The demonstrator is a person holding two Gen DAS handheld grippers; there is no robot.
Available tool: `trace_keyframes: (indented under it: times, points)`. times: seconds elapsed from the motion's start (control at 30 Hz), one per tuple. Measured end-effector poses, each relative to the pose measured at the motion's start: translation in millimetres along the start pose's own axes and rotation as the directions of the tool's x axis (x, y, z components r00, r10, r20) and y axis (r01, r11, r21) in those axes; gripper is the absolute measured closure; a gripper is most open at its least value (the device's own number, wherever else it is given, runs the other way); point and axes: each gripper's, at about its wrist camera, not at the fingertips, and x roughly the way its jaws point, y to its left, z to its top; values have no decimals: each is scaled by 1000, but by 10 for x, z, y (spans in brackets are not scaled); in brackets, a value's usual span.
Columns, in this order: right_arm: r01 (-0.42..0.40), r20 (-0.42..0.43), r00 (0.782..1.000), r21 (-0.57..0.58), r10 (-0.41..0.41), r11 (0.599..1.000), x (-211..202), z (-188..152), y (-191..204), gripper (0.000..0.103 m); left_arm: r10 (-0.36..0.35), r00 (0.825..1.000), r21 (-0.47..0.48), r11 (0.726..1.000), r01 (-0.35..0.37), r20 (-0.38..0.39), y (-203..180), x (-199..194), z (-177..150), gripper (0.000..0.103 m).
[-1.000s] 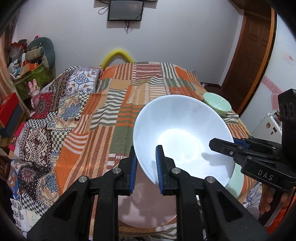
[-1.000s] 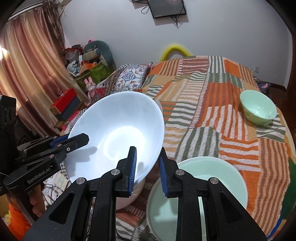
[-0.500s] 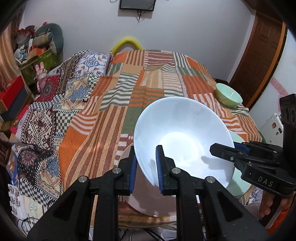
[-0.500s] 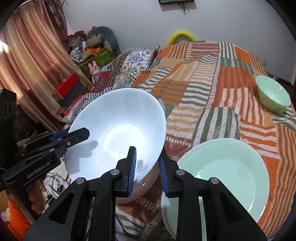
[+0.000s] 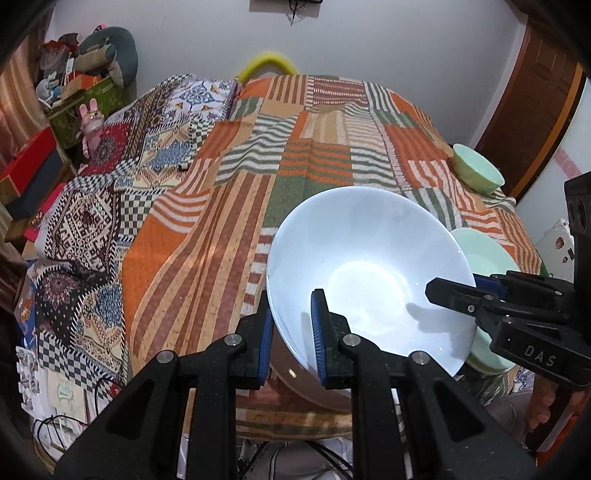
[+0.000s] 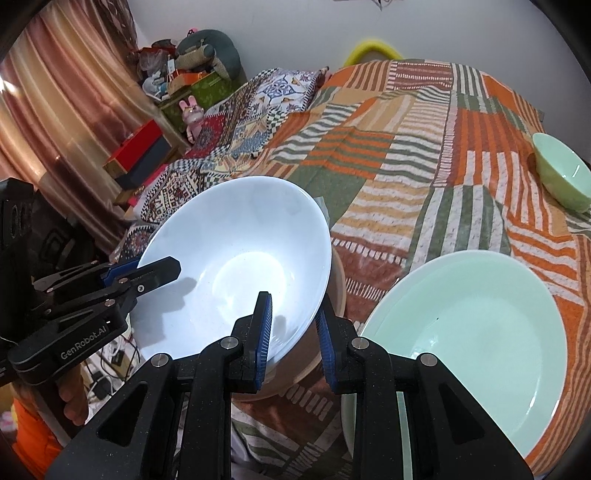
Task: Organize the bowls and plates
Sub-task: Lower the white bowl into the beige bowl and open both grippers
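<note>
Above the quilt's near edge, left gripper (image 5: pixel 290 334) and right gripper (image 6: pixel 293 334) each pinched the white bowl (image 5: pixel 369 273) rim, mid-carry; next: lower level onto the pink bowl (image 6: pixel 334 295).

Pinkish bowl (image 5: pixel 295 376) mostly hidden under white bowl (image 5: pixel 369 266). Green plate (image 5: pixel 487 254) largely covered by white bowl and right gripper (image 5: pixel 448 291); cut off at frame bottom in right view. Wall screen (image 5: pixel 286 3) cropped by top edge.

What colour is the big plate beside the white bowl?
Pale mint green plate, clearest in the right wrist view.
</note>
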Motion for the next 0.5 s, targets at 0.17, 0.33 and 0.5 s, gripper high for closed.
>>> trace_keyframes:
  times: [0.17, 0.33, 0.5]
  points:
    - [-1, -14, 1000, -6, 0, 1000, 44, -12, 9, 80, -2, 1000, -8, 1000, 2, -26, 34, 66, -79, 85]
    - [6, -24, 1000, -14, -7, 1000, 77, -28, 24, 79, -2, 999, -14, 1000, 1, -44, 67, 130, -131, 85]
    - [17, -34, 999, -24, -18, 1000, 121, -57, 45, 79, -2, 998, -19, 1000, 1, -55, 94, 178, -150, 85]
